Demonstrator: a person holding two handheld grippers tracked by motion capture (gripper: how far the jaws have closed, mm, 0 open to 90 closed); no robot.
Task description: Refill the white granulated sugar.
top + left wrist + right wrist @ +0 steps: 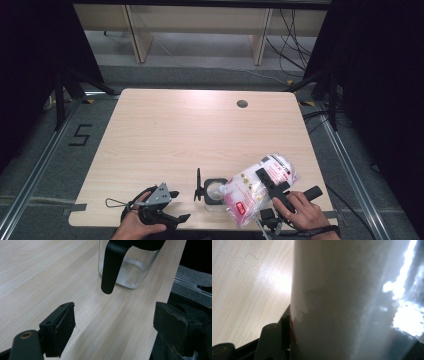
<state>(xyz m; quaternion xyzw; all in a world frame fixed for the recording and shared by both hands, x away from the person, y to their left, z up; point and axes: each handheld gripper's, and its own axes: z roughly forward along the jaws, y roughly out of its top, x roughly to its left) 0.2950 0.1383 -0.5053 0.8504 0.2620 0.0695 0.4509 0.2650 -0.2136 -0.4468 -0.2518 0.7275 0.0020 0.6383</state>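
Right tongs (272, 186): black, two-jawed, clamped on a soft clear plastic bag (260, 187) printed in pink and red and filled with a pale grainy powder. The bag is held tilted, its lower end just over the mouth of a small square glass jar (215, 192). In the right gripper view the bag's smooth, translucent wall presses against the jaw at close range.

Left tongs (113, 330): jaws spread wide with nothing between them, their flat black pads facing across bare wood. They rest low near the front edge, left of the jar and apart from it.

Jar: clear-walled with a black rim and a hinged black lid (198, 185) standing open at its left side; a thin layer of pale grains lies on its floor.

Bench (175, 130): light wood-grain top with rounded corners and a round cable hole (242, 104) near the far edge.
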